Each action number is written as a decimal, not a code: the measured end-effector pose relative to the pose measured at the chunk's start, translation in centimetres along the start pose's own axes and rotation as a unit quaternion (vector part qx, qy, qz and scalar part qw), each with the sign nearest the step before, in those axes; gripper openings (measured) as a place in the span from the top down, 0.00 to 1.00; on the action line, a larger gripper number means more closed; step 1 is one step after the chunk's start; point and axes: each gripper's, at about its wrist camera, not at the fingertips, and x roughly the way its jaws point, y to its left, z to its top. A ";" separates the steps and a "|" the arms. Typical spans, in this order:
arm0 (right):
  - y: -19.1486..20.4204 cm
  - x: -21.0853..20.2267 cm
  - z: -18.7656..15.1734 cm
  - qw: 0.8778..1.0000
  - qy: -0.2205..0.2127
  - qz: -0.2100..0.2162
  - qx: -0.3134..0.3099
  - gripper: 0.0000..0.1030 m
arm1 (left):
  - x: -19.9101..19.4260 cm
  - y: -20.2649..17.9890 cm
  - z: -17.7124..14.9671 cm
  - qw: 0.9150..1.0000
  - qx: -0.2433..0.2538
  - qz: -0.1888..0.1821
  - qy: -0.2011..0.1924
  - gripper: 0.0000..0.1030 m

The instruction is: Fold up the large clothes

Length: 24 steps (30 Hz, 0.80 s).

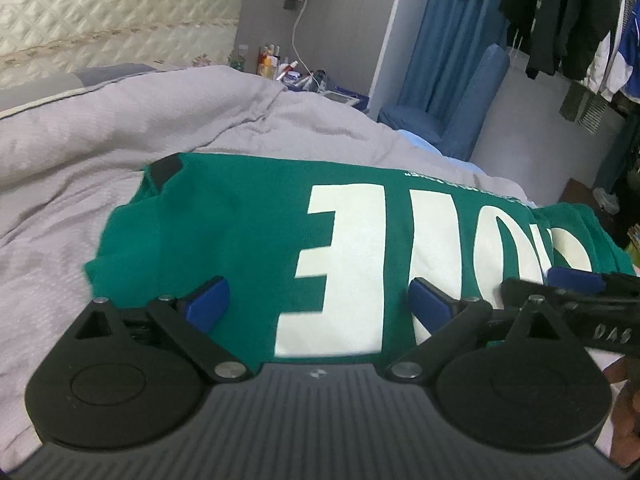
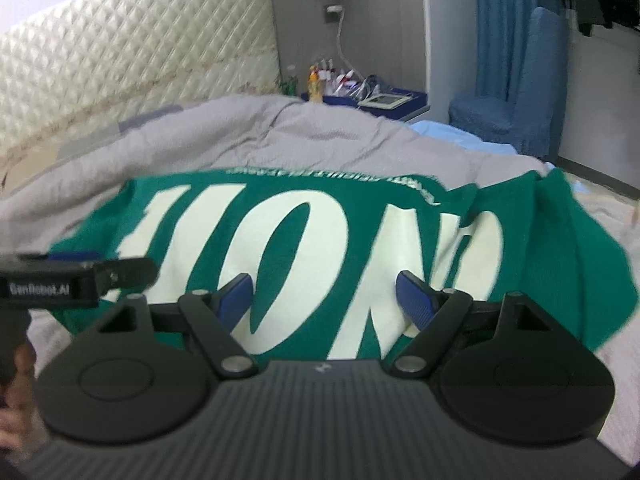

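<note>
— What's on the bed [image 1: 80, 152]?

— A grey quilt [image 2: 320, 140] covers it, with a quilted cream headboard [image 2: 140, 48] behind. On the quilt lies a green shirt [image 1: 240, 216], folded flat, with big cream letters [image 1: 348, 264] across the top face. A black tab [image 1: 166, 168] shows at its far left corner.

— And beyond the bed?

— A blue chair [image 1: 460, 112] by blue curtains [image 1: 444, 32], dark clothes [image 1: 568, 12] hanging at the right, and a nightstand [image 2: 384, 100] cluttered with bottles [image 1: 270, 60]. A white cable [image 1: 298, 28] runs down from a wall plug.

— Where are the grippers in all this?

— Both sit at the near edge of the shirt, side by side. The left gripper [image 1: 318, 300] has its jaws spread wide, one blue pad [image 1: 208, 304] either side of the letter E, nothing held between them. The shirt lies just ahead of and under it.

— The right one?

— The right gripper [image 2: 324, 296] is also spread wide, its pads [image 2: 414, 300] flanking the letters on the right half of the shirt, gripping nothing. Whether either one touches the cloth, I can't tell. Each shows up at the edge of the other's view, so they're close together.
</note>
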 end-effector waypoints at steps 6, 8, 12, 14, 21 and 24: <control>-1.1 -3.5 0.2 0.999 -0.005 0.006 0.048 0.22 | -3.9 -0.1 -0.9 1.000 0.005 0.028 -0.007 0.05; -1.5 -4.6 0.1 0.997 -0.004 0.010 0.071 0.22 | -5.1 0.1 -1.3 1.000 -0.003 0.029 -0.007 0.05; -2.3 -6.1 -0.6 0.993 -0.007 0.018 0.121 0.05 | -7.0 1.0 -1.8 0.999 -0.030 0.043 0.006 0.05; -2.8 -6.5 -1.2 0.987 -0.002 0.032 0.157 0.00 | -7.3 1.5 -2.0 0.998 -0.046 0.044 0.010 0.05; -4.7 -5.1 -2.9 0.960 0.041 0.074 0.269 0.00 | -6.8 1.6 -2.2 0.996 -0.055 0.059 0.024 0.05; -6.3 -3.6 -4.1 0.934 0.062 0.092 0.341 0.00 | -6.3 1.6 -2.3 0.996 -0.055 0.061 0.035 0.05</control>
